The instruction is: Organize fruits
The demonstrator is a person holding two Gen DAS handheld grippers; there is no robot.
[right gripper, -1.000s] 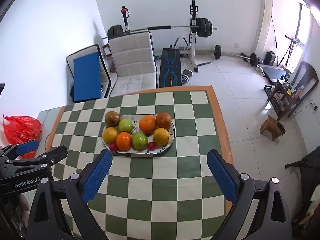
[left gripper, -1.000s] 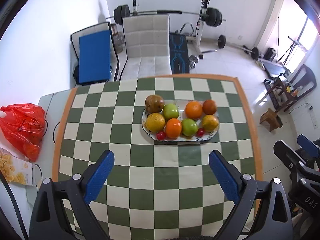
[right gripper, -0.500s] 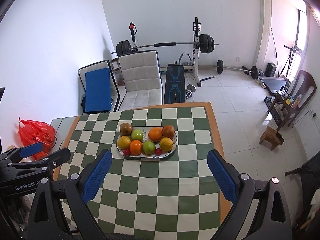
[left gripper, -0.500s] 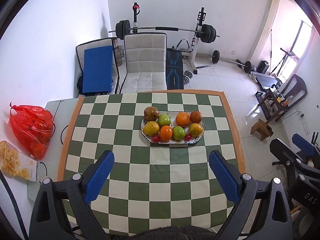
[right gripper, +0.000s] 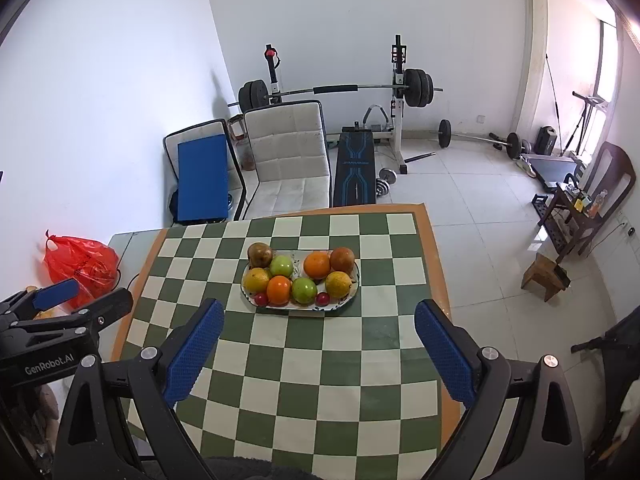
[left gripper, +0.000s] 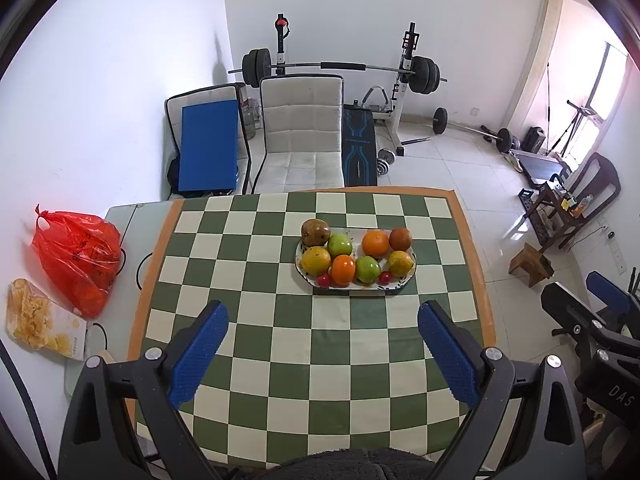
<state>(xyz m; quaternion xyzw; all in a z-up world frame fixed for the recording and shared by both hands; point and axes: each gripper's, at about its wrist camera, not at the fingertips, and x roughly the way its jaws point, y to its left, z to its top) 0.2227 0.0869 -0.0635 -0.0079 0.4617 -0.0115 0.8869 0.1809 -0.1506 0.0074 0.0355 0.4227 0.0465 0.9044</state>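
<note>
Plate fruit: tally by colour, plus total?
On the plate:
Brown: 1
Green: 2
Orange: 2
Red-orange: 1
Yellow: 2
Small red: 2
Total: 10

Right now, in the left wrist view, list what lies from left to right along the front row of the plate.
Yellow fruit → small red fruit → orange → green apple → second small red fruit → yellow-brown fruit, all on the plate.
</note>
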